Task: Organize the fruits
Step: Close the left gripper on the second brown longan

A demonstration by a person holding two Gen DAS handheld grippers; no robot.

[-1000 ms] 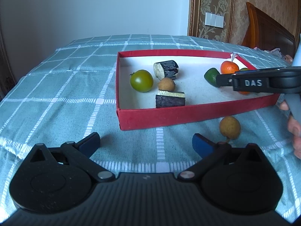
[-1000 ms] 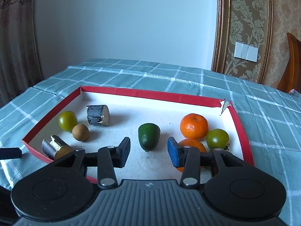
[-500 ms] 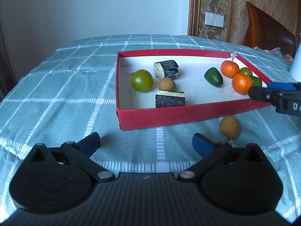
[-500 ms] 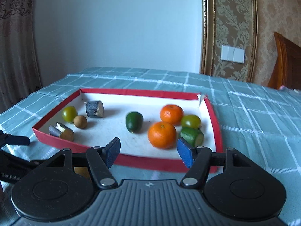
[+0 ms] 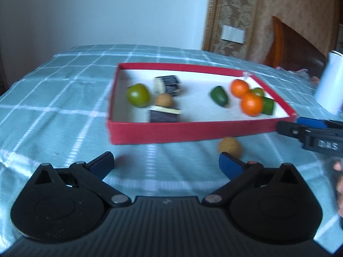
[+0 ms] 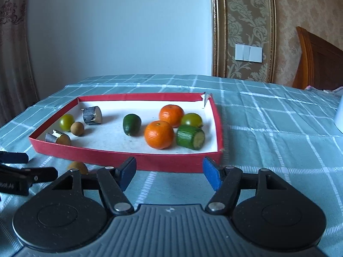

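Right wrist view showed the right gripper just outside the near wall of the red tray, its jaws having just been opening and now standing apart with nothing between them. Inside the tray lay two oranges, a cut cucumber piece, a dark green fruit, two green tomatoes, a small brown fruit and two dark cut pieces.

One brown round fruit sat outside on the checked cloth, close to the tray's near wall and just beyond the right pad of the left gripper. That gripper's fingers were spread wide and empty.

By my judgement this stray fruit was the piece left to sort. It looked small, light and firm, with a smooth rounded skin, so it would likely roll away or squirt out if nudged or pinched off-centre. The pads ought to close across its widest middle, gently, with the cloth under it giving a little. Whether it was real or a model I could not tell.
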